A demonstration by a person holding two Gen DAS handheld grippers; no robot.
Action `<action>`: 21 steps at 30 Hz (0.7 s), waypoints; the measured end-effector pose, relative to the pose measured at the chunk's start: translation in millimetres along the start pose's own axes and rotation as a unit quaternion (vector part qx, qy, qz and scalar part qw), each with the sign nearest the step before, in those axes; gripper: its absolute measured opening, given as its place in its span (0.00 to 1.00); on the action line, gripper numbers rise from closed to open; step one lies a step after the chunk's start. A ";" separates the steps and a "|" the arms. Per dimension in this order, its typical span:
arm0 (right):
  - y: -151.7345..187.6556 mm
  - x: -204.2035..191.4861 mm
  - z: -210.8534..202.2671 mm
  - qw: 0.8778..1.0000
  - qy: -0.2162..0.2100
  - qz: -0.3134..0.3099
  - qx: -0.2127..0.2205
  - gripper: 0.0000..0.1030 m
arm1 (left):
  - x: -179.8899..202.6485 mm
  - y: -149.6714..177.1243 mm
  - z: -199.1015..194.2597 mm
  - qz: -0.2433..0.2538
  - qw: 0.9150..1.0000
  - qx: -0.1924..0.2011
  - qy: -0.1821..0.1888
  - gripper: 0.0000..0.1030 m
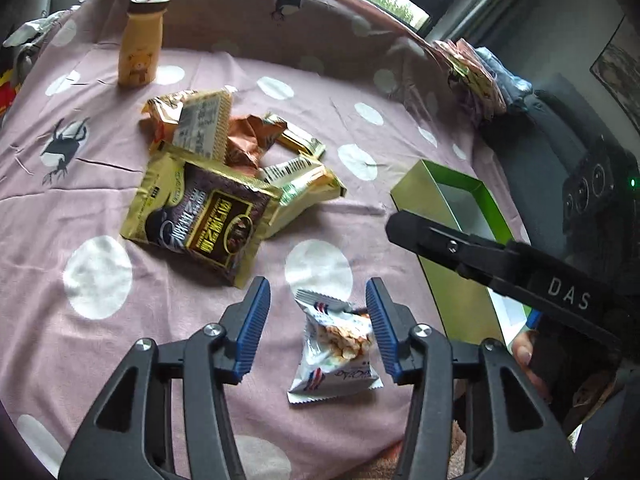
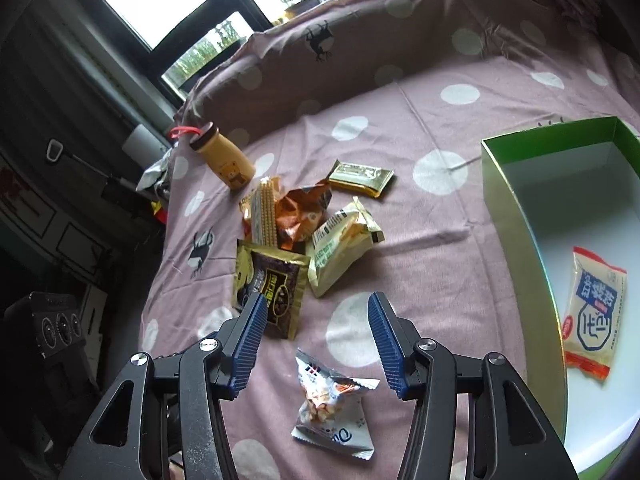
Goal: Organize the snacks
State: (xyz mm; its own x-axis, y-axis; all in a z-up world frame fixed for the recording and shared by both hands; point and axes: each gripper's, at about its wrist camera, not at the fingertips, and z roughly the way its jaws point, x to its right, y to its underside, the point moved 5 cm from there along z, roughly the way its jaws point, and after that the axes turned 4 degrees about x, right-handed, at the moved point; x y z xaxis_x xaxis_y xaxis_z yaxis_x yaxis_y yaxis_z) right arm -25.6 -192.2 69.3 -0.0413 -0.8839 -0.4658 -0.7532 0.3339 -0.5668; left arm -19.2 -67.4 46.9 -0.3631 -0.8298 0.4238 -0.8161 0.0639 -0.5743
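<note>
A small silver-white peanut snack packet lies on the pink dotted cloth, between the fingers of my open left gripper. It also shows in the right wrist view, just below my open, empty right gripper. A pile of snack packets lies farther back: a dark gold-edged packet, a pale cream packet, a crumpled brown wrapper and a gold bar. A green box with a white inside stands at the right and holds an orange-white packet.
A yellow bear bottle with a brown lid stands at the back left of the cloth. The right gripper's black body crosses over the green box in the left wrist view. Folded wrappers lie at the far right edge.
</note>
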 end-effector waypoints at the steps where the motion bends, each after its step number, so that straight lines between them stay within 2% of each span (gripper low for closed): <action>1: 1.4 -0.7 0.8 1.000 0.003 0.000 -0.003 0.52 | 2.9 3.1 3.5 0.006 1.000 -0.010 0.002 0.48; 7: 14.4 4.5 7.0 0.999 0.016 0.010 -0.026 0.53 | 16.2 28.0 29.5 0.022 0.997 -0.075 0.018 0.48; 10: 24.2 12.4 9.5 0.999 0.026 0.023 -0.037 0.53 | 21.0 37.2 38.0 0.027 0.995 -0.093 0.024 0.48; 13: 25.9 15.3 9.4 0.998 0.022 0.035 -0.038 0.53 | 20.1 38.5 43.2 0.025 0.996 -0.085 0.019 0.45; 14: 25.5 15.6 8.5 0.998 0.024 0.036 -0.034 0.53 | 17.3 38.1 44.3 0.023 0.996 -0.080 0.017 0.37; 18: 24.7 18.1 10.6 0.998 0.033 0.036 -0.032 0.53 | 13.7 36.4 46.7 0.017 0.996 -0.080 0.026 0.38; 21: 25.1 21.5 16.8 0.998 0.032 0.042 -0.040 0.53 | 8.7 33.2 48.8 0.004 0.997 -0.070 0.019 0.37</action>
State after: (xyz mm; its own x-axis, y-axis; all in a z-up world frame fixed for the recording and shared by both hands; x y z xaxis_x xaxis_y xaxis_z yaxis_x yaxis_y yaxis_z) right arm -34.4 -197.3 33.6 -0.1469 -0.8735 -0.4641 -0.7949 0.3835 -0.4702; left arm -27.5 -99.5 -2.7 -0.3839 -0.8074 0.4481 -0.8675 0.1490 -0.4746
